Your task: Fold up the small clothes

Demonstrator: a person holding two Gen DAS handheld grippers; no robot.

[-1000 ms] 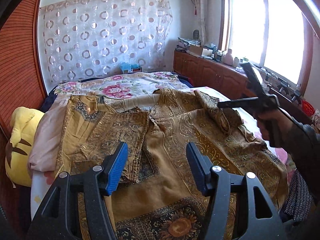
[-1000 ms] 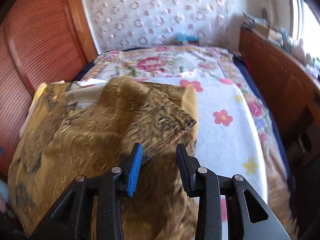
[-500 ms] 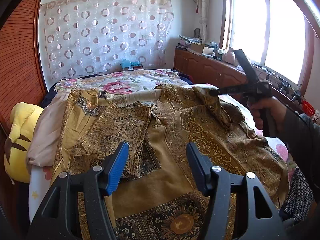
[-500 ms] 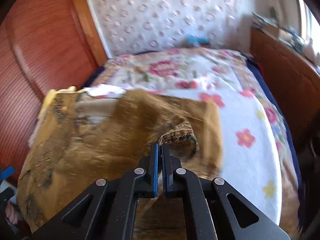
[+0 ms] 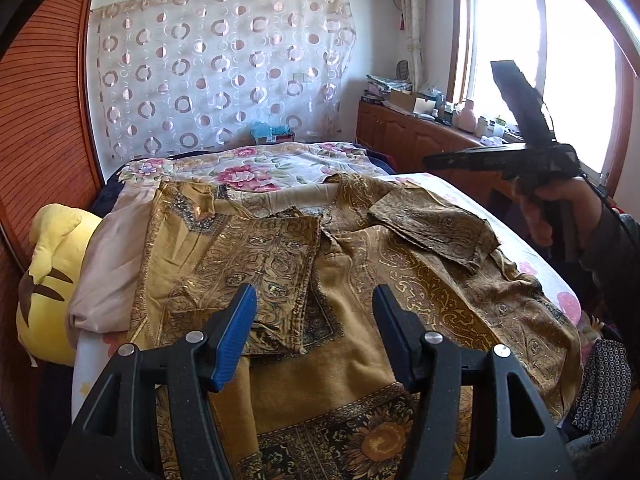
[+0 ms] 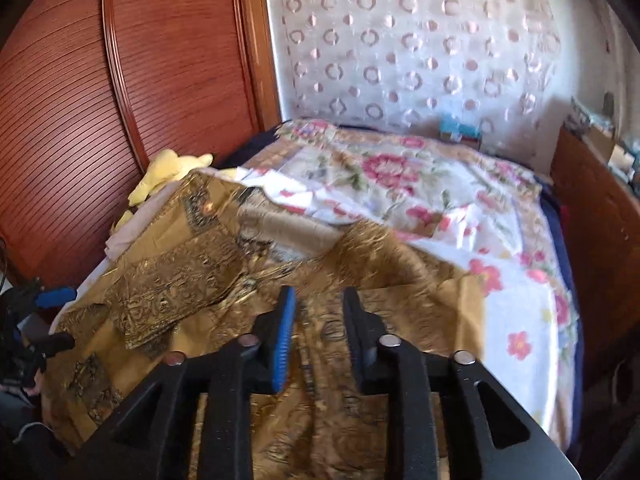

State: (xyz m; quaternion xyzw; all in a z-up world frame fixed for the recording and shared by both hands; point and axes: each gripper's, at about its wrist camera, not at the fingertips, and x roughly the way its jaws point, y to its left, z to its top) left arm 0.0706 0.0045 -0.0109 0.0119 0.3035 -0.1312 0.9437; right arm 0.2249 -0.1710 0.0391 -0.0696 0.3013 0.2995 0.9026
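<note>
Left wrist view: the left gripper (image 5: 314,330) hangs spread above a gold garment (image 5: 360,280) laid flat on the bed (image 5: 532,256), both sleeves folded inward. The right gripper (image 5: 430,160) is held in a hand (image 5: 560,208) above the bed's right edge; its fingers' gap cannot be told here

Right wrist view: the right gripper (image 6: 318,330) stands spread, holding nothing, over the garment (image 6: 192,280); a yellow plush (image 6: 168,172) lies beside the bed

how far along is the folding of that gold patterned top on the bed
Done: both sleeves lie folded across the gold top, the left sleeve and the right sleeve. In hand: nothing; the left gripper and right gripper are open and empty. Left: folding the body up.
</note>
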